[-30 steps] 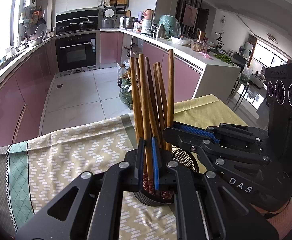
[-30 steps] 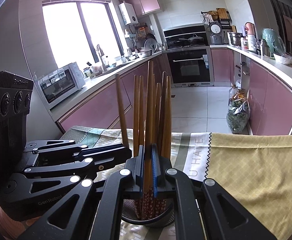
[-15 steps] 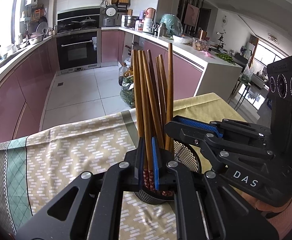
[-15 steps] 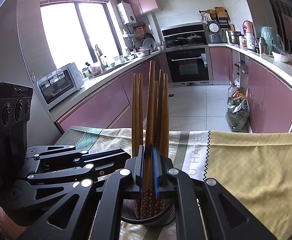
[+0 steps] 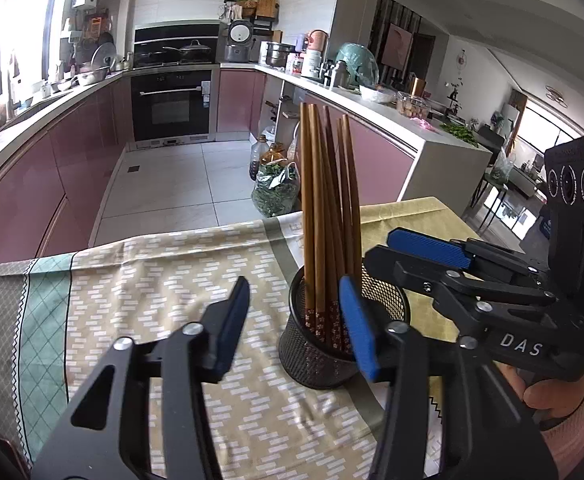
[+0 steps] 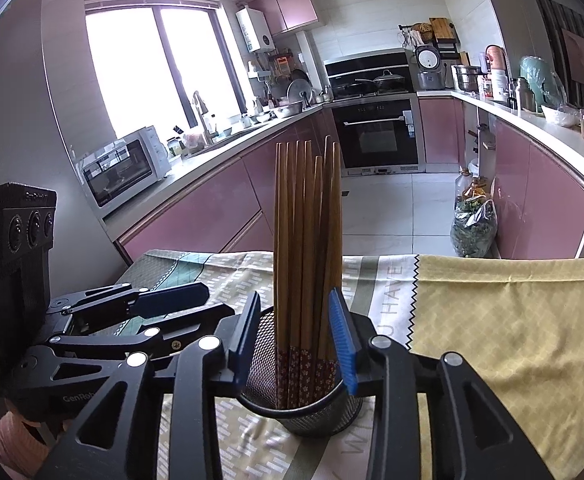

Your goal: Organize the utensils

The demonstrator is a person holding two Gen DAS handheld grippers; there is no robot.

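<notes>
Left tool (image 5: 292, 320), right tool (image 6: 297, 340): both just opened, gripping nothing. Chopsticks (image 6: 305, 240) upright in mesh holder (image 5: 315, 356), table centre. Risk: right pad at 3 o'clock snagging rim, tipping holder on withdrawal.

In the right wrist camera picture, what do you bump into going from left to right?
left hand-held gripper → chopsticks in the mesh cup → yellow cloth

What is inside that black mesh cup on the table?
The black mesh cup holds wooden chopsticks, standing upright, patterned ends down. Its bottom cannot be seen: the wall and chopsticks cover it.
</notes>
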